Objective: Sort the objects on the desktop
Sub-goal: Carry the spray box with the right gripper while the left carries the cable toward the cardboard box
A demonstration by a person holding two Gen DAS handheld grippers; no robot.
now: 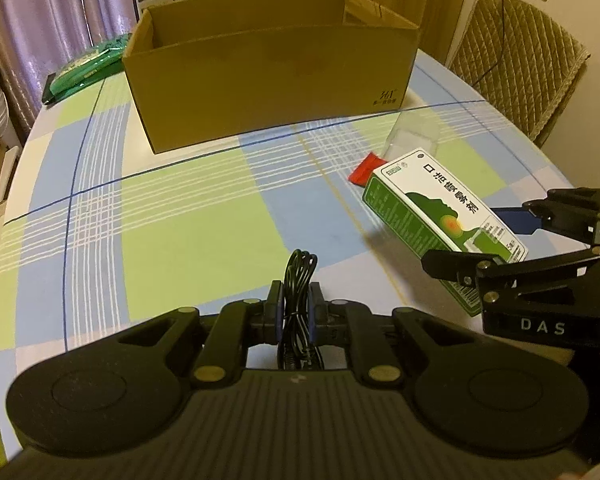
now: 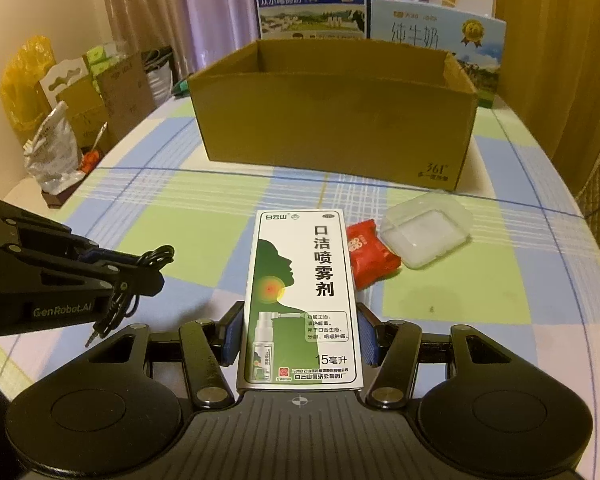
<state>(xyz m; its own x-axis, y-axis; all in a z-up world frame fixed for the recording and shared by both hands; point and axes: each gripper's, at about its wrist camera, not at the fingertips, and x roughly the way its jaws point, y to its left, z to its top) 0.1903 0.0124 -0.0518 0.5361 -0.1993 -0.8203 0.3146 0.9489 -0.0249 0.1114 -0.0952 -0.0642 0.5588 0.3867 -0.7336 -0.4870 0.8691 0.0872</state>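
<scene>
1. Left gripper: fingers clamped on a coiled black cable; the loop sticks up past the tips and the plug end hangs below, held above the bench.
2. Right gripper: blue-padded fingers squeeze the near end of a green-and-white spray box by its long sides; the box points forward, lifted off the bench.
3. A red candy wrapper and a clear plastic case lie just right of the box, touching each other, not yet picked.
4. An open cardboard box sits ahead at the far side; inside mostly hidden.
5. Step in hand, likely: carry both items to the cardboard box. Lift clear of the near wall before opening; watch that the cable's dangling plug doesn't snag the rim, and keep the two grippers apart over the opening.
</scene>
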